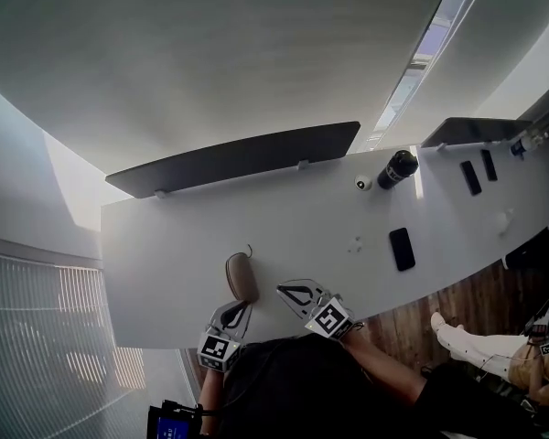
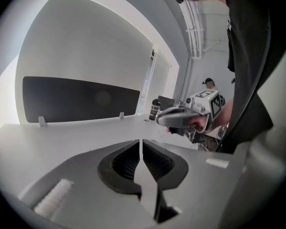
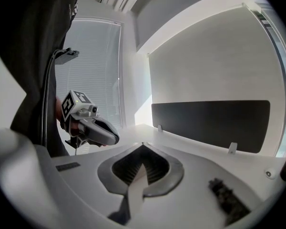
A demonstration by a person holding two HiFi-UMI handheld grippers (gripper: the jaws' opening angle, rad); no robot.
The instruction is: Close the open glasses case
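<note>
A brown oval glasses case [image 1: 242, 277] lies on the white table [image 1: 165, 263] near its front edge, and it shows as one rounded shape with no raised lid. My left gripper [image 1: 245, 305] hovers just in front of the case, its tips close to the case's near end, shut with nothing in it. The right gripper [image 1: 282, 288] sits a little right of the case, also shut and empty. In the left gripper view the left gripper [image 2: 142, 142] has its pads together over bare table and the case is out of sight. The right gripper [image 3: 142, 146] shows its tips meeting.
A black phone [image 1: 402, 248] lies to the right. A black bottle [image 1: 397, 168] and a small white round object [image 1: 363, 183] stand at the back by the dark divider panel [image 1: 238, 158]. Two more dark flat items [image 1: 470, 177] lie far right. A seated person's leg [image 1: 480, 347] is beyond the table.
</note>
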